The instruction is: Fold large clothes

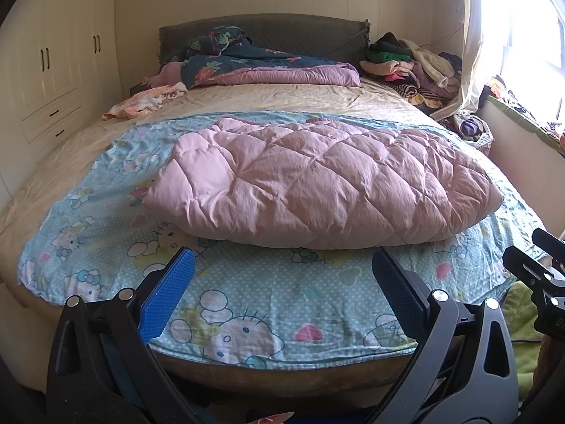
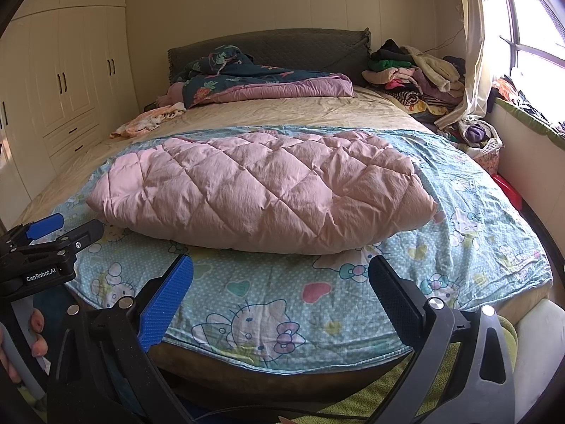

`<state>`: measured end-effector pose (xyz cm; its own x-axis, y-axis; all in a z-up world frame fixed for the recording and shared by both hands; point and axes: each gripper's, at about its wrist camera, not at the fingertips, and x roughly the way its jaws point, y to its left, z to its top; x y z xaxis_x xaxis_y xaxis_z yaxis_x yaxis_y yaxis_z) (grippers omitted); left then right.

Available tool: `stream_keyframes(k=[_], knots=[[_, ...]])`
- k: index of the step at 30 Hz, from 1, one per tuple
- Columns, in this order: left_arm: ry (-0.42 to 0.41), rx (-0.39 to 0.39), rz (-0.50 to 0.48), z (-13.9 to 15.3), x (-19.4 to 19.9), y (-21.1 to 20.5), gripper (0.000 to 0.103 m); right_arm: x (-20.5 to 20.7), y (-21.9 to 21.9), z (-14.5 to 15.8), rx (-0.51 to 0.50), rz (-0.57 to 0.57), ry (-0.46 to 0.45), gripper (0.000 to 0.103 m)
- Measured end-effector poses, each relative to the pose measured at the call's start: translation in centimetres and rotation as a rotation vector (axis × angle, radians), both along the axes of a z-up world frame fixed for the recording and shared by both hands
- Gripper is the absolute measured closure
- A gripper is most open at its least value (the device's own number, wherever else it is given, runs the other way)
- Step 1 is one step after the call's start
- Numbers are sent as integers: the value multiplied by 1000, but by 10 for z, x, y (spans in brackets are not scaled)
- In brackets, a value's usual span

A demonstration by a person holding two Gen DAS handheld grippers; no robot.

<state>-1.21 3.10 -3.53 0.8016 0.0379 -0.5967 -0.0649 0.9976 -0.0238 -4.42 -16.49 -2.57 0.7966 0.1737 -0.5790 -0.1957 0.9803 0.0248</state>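
Both the left gripper [image 1: 282,282] and right gripper [image 2: 280,286] hover spread, empty, before the folded pink quilted garment [image 1: 317,183] on the cartoon-print sheet [image 1: 247,300].

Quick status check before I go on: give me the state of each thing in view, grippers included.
Left gripper: open, empty, above the bed's near edge.
Right gripper: open, empty, beside the left one.
Pink quilted garment: folded into a puffy bundle, lying on the cartoon sheet.
Cartoon sheet: spread flat across the bed.
Clothes pile: unfolded heap by the headboard.
Wardrobe doors: shut.
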Motion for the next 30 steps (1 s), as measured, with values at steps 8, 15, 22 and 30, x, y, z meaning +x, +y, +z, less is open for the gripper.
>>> stream_keyframes(k=[8, 15, 22, 30], knots=[[-3, 1, 1, 1, -1, 0, 9, 0, 1, 0, 0, 0, 0, 4], [-4, 2, 1, 2, 1, 0, 9, 0, 2, 0, -1, 1, 1, 4], [-6, 2, 0, 2, 0, 0, 9, 0, 1, -1, -1, 0, 1, 4], [-15, -2, 1, 3, -2, 0, 9, -1, 4, 1, -10, 3, 4, 4]])
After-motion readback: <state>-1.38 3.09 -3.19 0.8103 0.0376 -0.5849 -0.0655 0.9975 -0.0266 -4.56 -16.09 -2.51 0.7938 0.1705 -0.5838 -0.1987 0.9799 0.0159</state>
